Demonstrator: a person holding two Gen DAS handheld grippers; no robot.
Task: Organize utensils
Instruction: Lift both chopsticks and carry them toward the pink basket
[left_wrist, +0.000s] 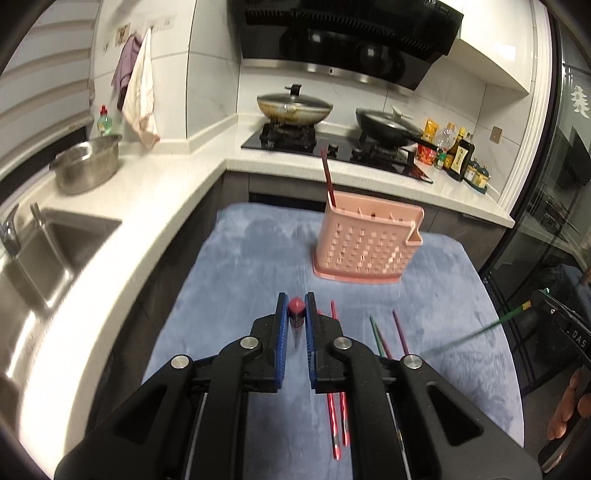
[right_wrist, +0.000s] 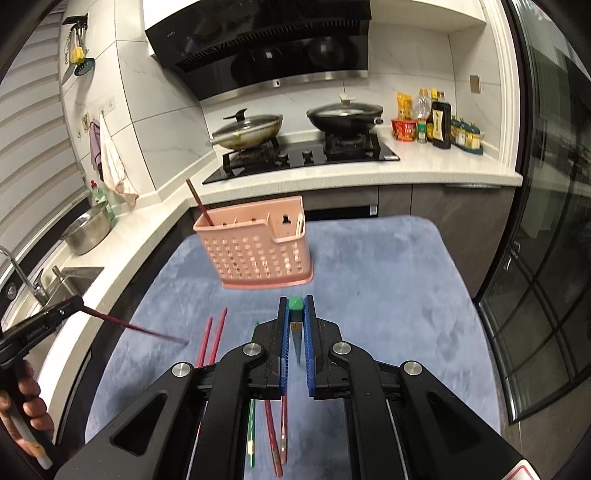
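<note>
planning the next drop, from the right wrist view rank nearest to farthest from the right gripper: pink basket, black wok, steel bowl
1. pink basket, just ahead of the right gripper, slightly left
2. steel bowl, far left by the sink
3. black wok, back on the stove

A white L-shaped counter (right_wrist: 424, 173) runs under marble-look wall tiles (right_wrist: 162, 110). A black range hood (right_wrist: 258, 44) hangs over the gas hob (right_wrist: 303, 155). Steel sink (left_wrist: 48, 254) left, slatted blinds (right_wrist: 33, 147) beside it, dark glass door (right_wrist: 546, 258) right.

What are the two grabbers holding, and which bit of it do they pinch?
The left gripper pinches a red chopstick near its thick top end. The right gripper pinches a green chopstick near its thick top end too.
</note>
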